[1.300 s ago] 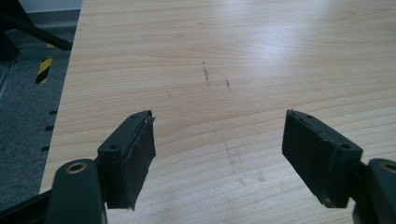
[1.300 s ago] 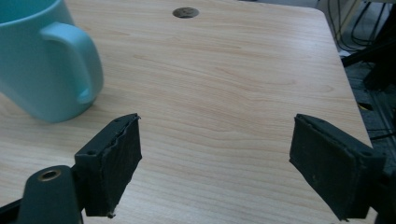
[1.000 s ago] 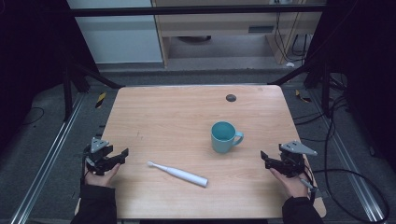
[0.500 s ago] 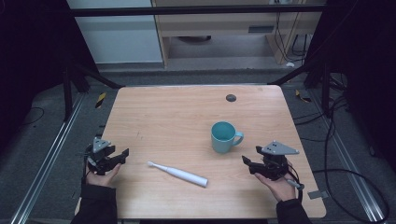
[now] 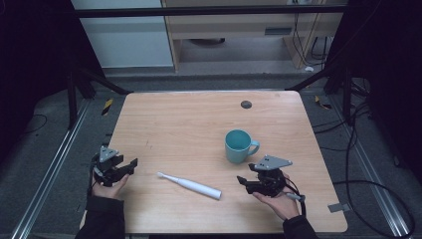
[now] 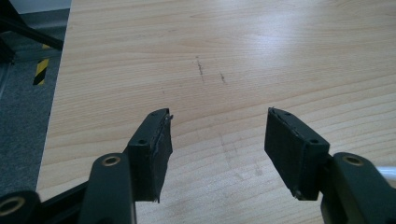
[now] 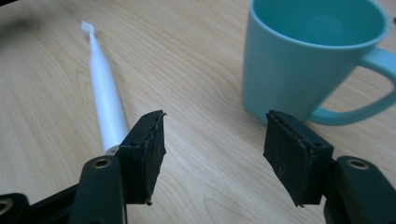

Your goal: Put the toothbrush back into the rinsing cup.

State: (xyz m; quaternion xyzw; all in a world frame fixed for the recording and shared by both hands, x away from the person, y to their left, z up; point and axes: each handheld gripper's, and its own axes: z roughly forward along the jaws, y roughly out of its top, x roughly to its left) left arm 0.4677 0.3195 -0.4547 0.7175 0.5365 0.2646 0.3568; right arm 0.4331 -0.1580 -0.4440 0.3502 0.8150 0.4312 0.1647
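Note:
A white electric toothbrush (image 5: 189, 184) lies flat on the wooden table (image 5: 189, 124), brush head pointing left. A teal mug (image 5: 239, 146) stands upright behind it, handle to the right. My right gripper (image 5: 242, 181) hovers low just right of the toothbrush's thick end, open and holding nothing. In the right gripper view the toothbrush (image 7: 106, 98) runs away past the left jaw and the mug (image 7: 308, 56) stands beyond the right jaw. My left gripper (image 5: 130, 165) rests open at the table's left edge, well left of the toothbrush; in the left gripper view its jaws (image 6: 217, 140) frame bare wood.
A small dark round hole (image 5: 246, 104) sits near the table's far edge. Black frame bars and cables surround the table on the floor. A yellow-black striped strip (image 5: 107, 106) lies off the far left corner.
My right gripper has moved left along the table's near side, from the right edge to just right of the toothbrush's thick end. The left gripper has stayed put.

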